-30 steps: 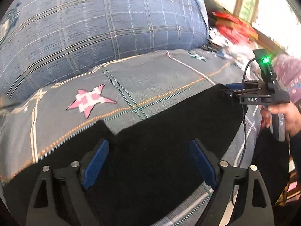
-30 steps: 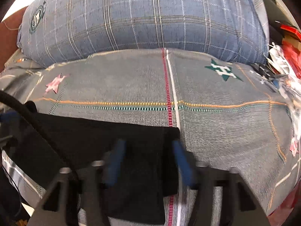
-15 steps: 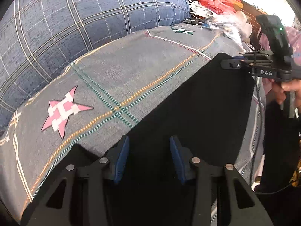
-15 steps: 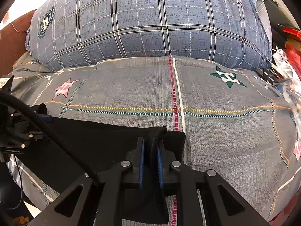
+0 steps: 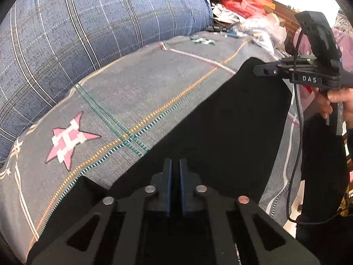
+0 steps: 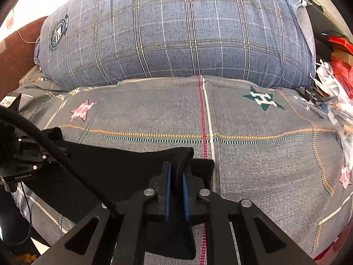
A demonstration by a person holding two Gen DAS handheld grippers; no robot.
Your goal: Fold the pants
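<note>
Grey patterned bedspread [image 6: 253, 145] covers the bed, w/ a big blue plaid pillow [image 6: 172, 33] along its far edge and a clutter of red and white bags [image 5: 240, 11] at the far right corner. Pink star [image 5: 68, 139] and green star [image 6: 262, 98] are printed on the spread.

Black pants [image 5: 220, 128] lie spread along the near edge of the bed, w/ part hanging over that edge.

Left gripper [image 5: 174, 165] has just been closing; its blue pads [image 5: 168, 183] now stand nearly together, clamped on the dark cloth at the pants' left end. In the right wrist view it shows at the left edge, at the same end of the cloth.

Right gripper [image 6: 176, 170] is pinched on a raised fold at the pants' right corner, pads [image 6: 168, 190] pressing the cloth from both sides, fold standing up btw them. A hand [image 5: 337, 103] holds its handle near the bed's right edge; a black cable [image 5: 295, 145] hangs from it.
</note>
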